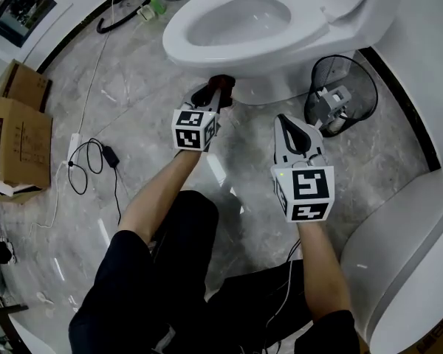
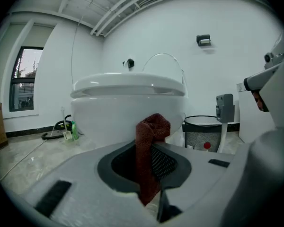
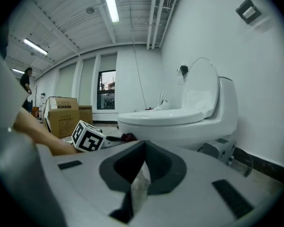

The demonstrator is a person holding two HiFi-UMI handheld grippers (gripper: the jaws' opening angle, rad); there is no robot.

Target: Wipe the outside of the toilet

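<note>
The red cloth (image 2: 153, 126), pinched by the left gripper (image 1: 215, 93), could be dragged loose against the toilet (image 1: 244, 57). The right gripper (image 1: 286, 124) was pressed together, empty.

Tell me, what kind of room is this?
Likely a bathroom showroom or test room, not a home bathroom: a white toilet stands on the marble floor, another white fixture sits close by, and cardboard boxes are stacked along the side.
</note>
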